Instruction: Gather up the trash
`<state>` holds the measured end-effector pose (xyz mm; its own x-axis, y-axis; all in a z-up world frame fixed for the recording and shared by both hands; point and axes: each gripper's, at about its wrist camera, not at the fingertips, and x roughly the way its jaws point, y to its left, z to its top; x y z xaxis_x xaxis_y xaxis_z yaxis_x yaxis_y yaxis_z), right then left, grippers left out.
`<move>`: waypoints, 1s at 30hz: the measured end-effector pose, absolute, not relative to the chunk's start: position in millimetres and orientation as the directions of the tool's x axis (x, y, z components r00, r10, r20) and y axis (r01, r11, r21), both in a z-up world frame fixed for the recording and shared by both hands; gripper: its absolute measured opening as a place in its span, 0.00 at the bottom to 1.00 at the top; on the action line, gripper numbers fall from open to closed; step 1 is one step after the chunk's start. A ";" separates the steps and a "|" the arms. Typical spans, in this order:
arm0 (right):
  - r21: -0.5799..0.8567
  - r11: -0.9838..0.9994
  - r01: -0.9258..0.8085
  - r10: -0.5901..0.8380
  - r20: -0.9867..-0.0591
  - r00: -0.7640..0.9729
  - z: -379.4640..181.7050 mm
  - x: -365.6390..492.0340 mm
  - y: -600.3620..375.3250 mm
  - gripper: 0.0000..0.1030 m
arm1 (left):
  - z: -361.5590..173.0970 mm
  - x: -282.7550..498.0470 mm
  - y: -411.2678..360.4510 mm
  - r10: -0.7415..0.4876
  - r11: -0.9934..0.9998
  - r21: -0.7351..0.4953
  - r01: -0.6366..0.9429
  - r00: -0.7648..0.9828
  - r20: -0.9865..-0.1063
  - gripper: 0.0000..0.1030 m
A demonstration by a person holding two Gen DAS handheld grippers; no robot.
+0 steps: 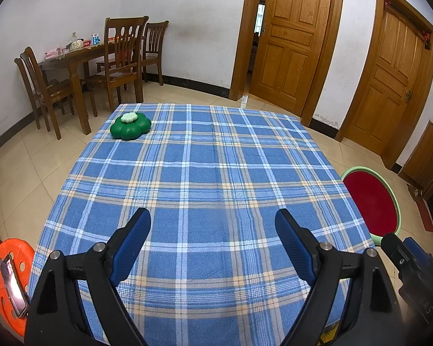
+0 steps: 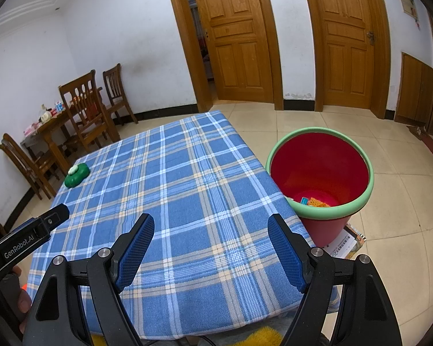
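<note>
A red trash bin with a green rim (image 2: 320, 170) stands on the floor right of the table, with an orange wrapper and other scraps (image 2: 317, 201) at its bottom. It also shows at the right edge of the left wrist view (image 1: 372, 201). My left gripper (image 1: 213, 225) is open and empty above the near part of the blue plaid tablecloth (image 1: 205, 173). My right gripper (image 2: 210, 227) is open and empty over the table's near right part. A green flower-shaped object with a pale top (image 1: 130, 125) sits at the far left corner of the table; it also shows in the right wrist view (image 2: 77, 174).
An orange stool with a phone on it (image 1: 10, 279) stands left of the table. A wooden dining table with chairs (image 1: 80, 66) is at the back left. Two wooden doors (image 1: 288, 37) are behind. Books (image 2: 346, 242) lie under the bin.
</note>
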<state>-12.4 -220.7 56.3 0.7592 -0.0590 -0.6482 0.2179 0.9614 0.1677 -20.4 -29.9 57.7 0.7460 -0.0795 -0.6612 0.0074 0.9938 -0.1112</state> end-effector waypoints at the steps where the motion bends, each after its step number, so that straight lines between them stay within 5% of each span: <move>1: 0.168 0.961 0.218 -0.059 -0.649 0.759 56.7 -11.6 -220.9 0.79 | 57.7 -20.4 -29.9 -0.081 0.994 -0.112 0.008 0.745 -0.662 0.85; 30: 0.168 0.961 0.218 -0.058 -0.651 0.757 57.1 -12.2 -220.7 0.79 | 57.3 -22.3 -31.4 -0.081 0.993 -0.114 0.007 0.744 -0.663 0.85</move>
